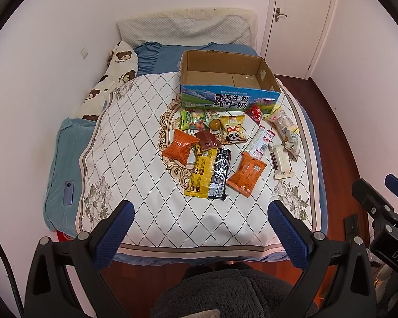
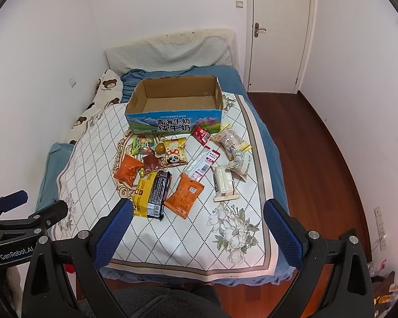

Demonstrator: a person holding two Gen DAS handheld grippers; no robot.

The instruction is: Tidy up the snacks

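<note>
Several snack packets lie on the bed's white diamond-pattern cover in front of an empty open cardboard milk box [image 1: 226,98] [image 2: 172,122]. Among them are an orange packet [image 1: 180,147] [image 2: 127,171], a yellow panda packet [image 1: 233,129] [image 2: 175,152], a yellow-and-black pack [image 1: 208,175] [image 2: 151,193], a second orange packet [image 1: 248,173] [image 2: 184,194] and white wrapped bars [image 1: 281,161] [image 2: 224,182]. My left gripper [image 1: 199,217] is open and empty above the bed's near edge. My right gripper [image 2: 197,216] is open and empty, just short of the nearest packets.
Pillows and a bear-print cushion [image 1: 111,76] lie along the bed's far and left sides. A phone [image 1: 69,192] rests on the blue sheet at left. A closed door [image 2: 278,29] and wooden floor [image 2: 305,145] are to the right. The person's dark-clothed lap [image 1: 225,291] is below.
</note>
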